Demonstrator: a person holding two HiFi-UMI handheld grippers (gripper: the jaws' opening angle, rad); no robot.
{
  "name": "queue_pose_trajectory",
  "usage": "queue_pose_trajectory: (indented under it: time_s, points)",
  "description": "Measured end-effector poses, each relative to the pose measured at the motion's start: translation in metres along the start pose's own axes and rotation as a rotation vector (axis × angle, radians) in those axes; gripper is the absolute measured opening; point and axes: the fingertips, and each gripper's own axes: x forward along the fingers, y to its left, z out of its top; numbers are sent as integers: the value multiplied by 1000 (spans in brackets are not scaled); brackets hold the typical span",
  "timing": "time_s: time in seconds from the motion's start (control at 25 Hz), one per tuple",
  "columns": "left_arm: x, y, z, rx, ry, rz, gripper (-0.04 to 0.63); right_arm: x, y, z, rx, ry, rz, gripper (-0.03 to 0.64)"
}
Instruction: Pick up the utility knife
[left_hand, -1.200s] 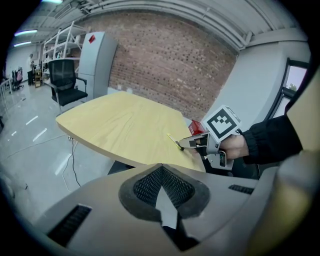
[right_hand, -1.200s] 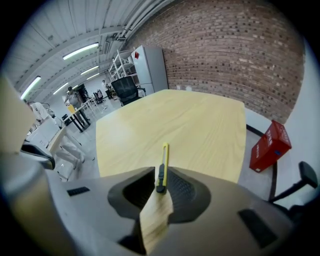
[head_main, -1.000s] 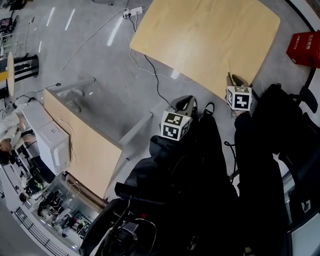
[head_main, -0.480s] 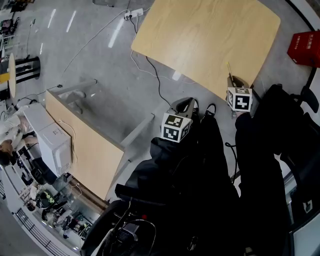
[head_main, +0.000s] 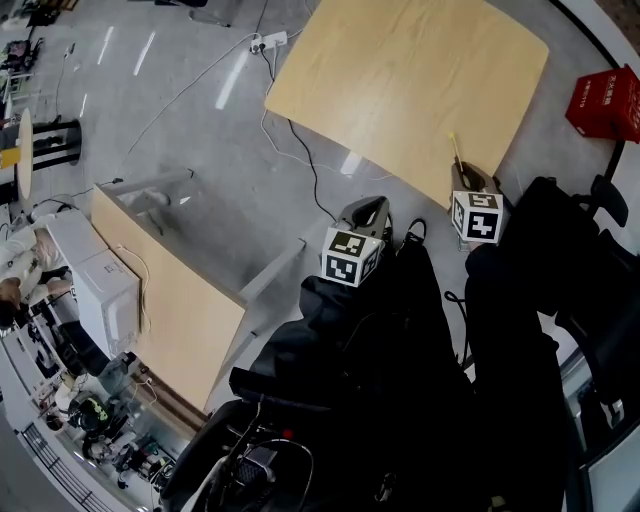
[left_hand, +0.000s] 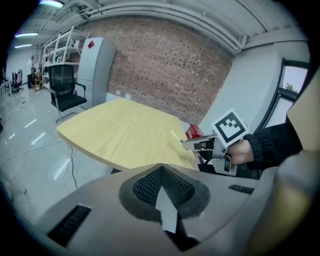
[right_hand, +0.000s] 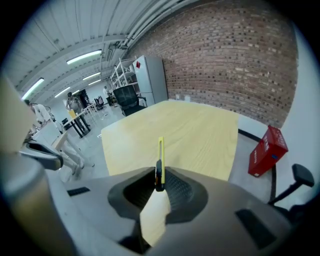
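My right gripper (head_main: 463, 178) is shut on the utility knife (head_main: 455, 150), a thin yellow and black knife. It is held over the near edge of the light wooden table (head_main: 400, 80). In the right gripper view the knife (right_hand: 160, 160) stands on edge between the jaws of that gripper (right_hand: 159, 187) and points out over the tabletop (right_hand: 200, 135). My left gripper (head_main: 365, 212) is beside it on the left, off the table edge. It (left_hand: 161, 182) is shut with nothing in it. From the left gripper view I see the right gripper (left_hand: 212, 146) in a hand with the knife (left_hand: 176, 136).
A red box (head_main: 605, 100) stands on the floor right of the table. A cable (head_main: 305, 150) runs from a power strip (head_main: 268, 42) under the table. A second wooden table (head_main: 170, 290) is at the left. An office chair (right_hand: 127, 97) and shelving stand beyond the table.
The right gripper with the knife has shifted slightly toward me. The left gripper has hardly moved.
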Motion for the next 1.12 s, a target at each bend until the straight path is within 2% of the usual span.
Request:
queue_pose_trajectory:
  time_s: [0.32, 0.48, 0.76, 1.12]
  points:
    - [-29, -24, 41, 21, -99, -12, 0, -79, 27, 26, 17, -158, 17, 60]
    - [-37, -40, 87, 63, -194, -34, 0, -122, 31, 62, -8, -270, 2, 60]
    - [-61, -78, 144, 155, -316, -73, 0, -198, 46, 105, -92, -429, 0, 60]
    - [-107, -100, 178, 213, -418, -63, 0, -274, 69, 140, -147, -600, 14, 60]
